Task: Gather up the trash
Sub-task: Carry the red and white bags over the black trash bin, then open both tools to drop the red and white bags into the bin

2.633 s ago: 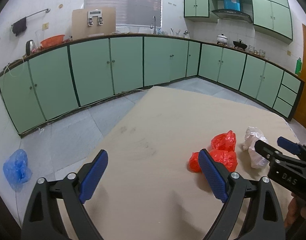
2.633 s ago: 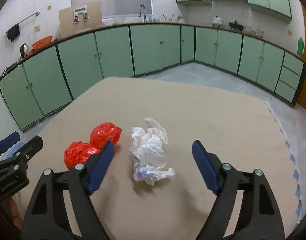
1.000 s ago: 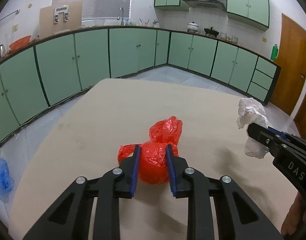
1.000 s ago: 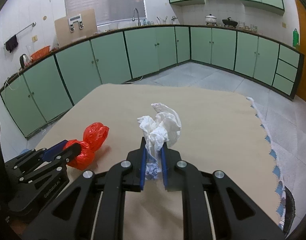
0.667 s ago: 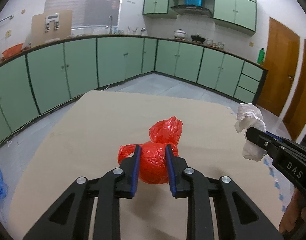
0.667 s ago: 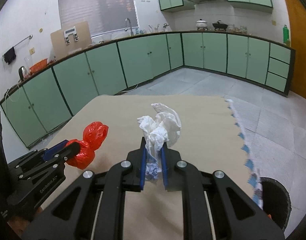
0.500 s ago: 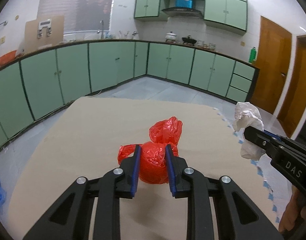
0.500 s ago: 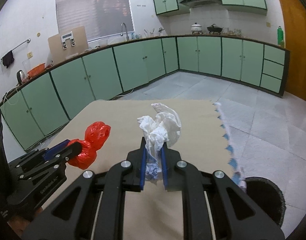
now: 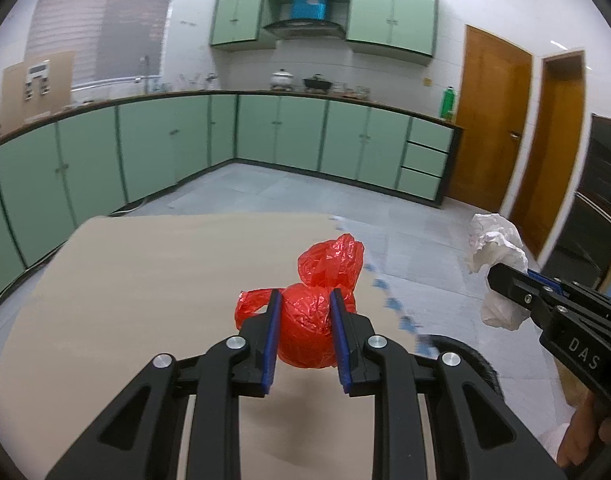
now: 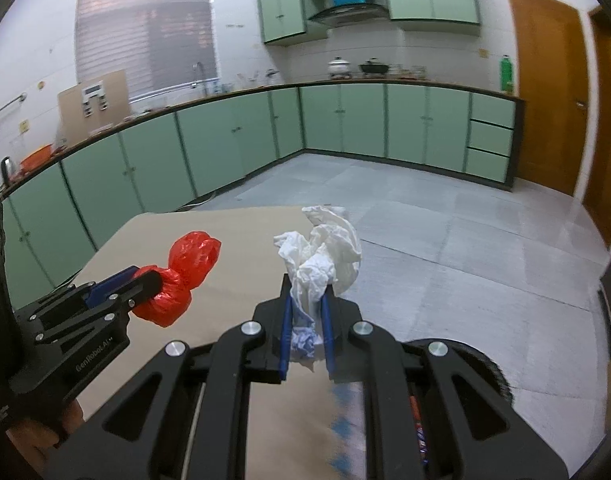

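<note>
Right wrist: black bin [image 10: 485, 368] below tongs [image 10: 305, 332], contents hidden.

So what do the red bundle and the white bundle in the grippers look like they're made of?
Red bundle: thin plastic film, probably a knotted bag; glossy, translucent, finely crinkled. White bundle: crumpled thin plastic or paper, hard to tell; duller, soft folds, bluish patch low down.

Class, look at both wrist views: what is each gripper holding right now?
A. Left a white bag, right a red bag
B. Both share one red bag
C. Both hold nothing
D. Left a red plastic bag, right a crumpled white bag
D: the left gripper is clamped on the red plastic bag, and the right gripper on the crumpled white bag.
</note>
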### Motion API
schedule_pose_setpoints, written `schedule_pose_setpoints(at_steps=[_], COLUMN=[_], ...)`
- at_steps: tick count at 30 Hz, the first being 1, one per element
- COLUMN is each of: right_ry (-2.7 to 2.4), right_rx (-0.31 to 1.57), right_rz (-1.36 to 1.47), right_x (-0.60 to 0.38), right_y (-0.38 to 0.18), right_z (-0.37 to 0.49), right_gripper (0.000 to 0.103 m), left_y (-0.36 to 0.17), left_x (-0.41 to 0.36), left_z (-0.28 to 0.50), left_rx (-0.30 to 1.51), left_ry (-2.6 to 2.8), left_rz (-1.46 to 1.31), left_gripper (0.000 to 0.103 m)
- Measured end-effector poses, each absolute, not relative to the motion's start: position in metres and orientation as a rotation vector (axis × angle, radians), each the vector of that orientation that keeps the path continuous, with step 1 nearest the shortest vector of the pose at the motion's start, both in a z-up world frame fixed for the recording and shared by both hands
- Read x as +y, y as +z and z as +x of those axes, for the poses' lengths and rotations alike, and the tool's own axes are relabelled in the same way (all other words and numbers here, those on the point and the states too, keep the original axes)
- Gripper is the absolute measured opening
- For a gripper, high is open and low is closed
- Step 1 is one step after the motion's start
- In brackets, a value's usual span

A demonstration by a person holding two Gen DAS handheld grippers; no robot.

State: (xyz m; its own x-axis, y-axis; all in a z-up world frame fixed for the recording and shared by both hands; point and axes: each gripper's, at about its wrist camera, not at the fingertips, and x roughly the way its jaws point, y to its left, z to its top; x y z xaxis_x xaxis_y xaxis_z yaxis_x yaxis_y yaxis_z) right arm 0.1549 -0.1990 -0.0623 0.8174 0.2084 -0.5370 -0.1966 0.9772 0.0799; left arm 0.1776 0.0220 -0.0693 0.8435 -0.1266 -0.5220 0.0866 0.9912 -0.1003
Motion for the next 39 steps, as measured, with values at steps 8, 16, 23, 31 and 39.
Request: schedule_pose_setpoints(at_steps=[8, 16, 23, 31, 39], right_ry=[0.097, -0.001, -0.054, -0.084, -0.078], right_rx=[0.570, 0.593, 0.612, 0.650, 0.721], right_rz=[0.051, 0.084, 0.116, 0.135, 0.165], right_x=[-0.262, -0.322, -0.359, -0.385, -0.400], right_y=[-0.071, -0.094, -0.117, -0.141, -0.168], right_z=[0.134, 0.122, 0.118, 0.129, 0.149], right_gripper=[0.012, 0.012, 0.012, 0.012, 0.019], left_y=[-0.067, -0.075, -0.090, -0.108, -0.126], left_x=[-0.047, -0.110, -0.148, -0.186, -0.211], left_z=[0.176, 0.179, 0.184, 0.202, 0.220], left_rx=[0.550, 0.575, 0.610, 0.653, 0.716], left_ry=[-0.242, -0.349, -0.402, -0.431, -0.448], left_rz=[-0.037, -0.005, 0.013, 0.044, 0.054], left_gripper=[0.024, 0.024, 0.024, 0.024, 0.028])
